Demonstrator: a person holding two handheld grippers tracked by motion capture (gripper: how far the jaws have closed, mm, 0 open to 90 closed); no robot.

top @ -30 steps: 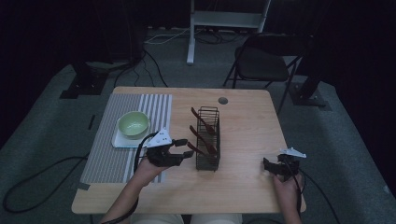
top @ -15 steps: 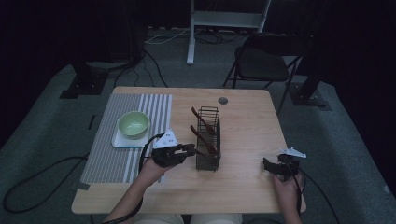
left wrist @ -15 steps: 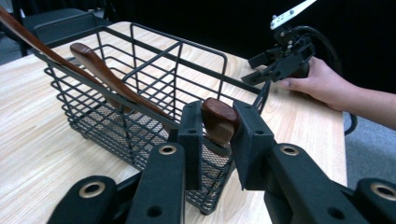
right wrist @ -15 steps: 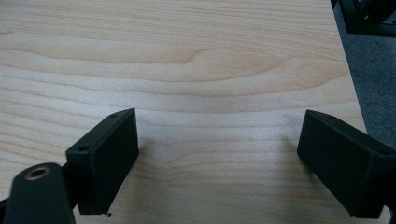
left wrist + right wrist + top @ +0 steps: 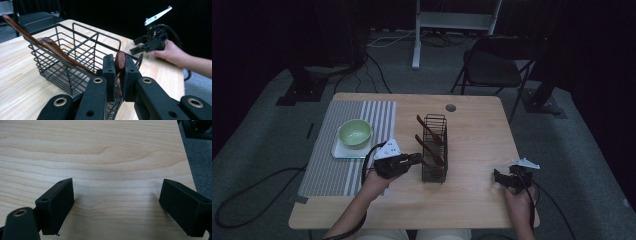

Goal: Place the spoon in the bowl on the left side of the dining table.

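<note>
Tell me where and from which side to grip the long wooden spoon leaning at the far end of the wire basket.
Grip the far spoon on its bare handle end, which sticks up and out over the wire basket rim toward the striped mat. Come from that mat side, above the rim, jaws across the thin handle. Its bowl sits down inside the wire walls, so that end seems hard to reach. The right hand-held gripper is open and free.

Dim room, lit table.
From above, the table [image 5: 472, 145] is lit while the surroundings sink into black; both gripper views are brighter, their near jaws slightly soft, casting faint shadows.
</note>
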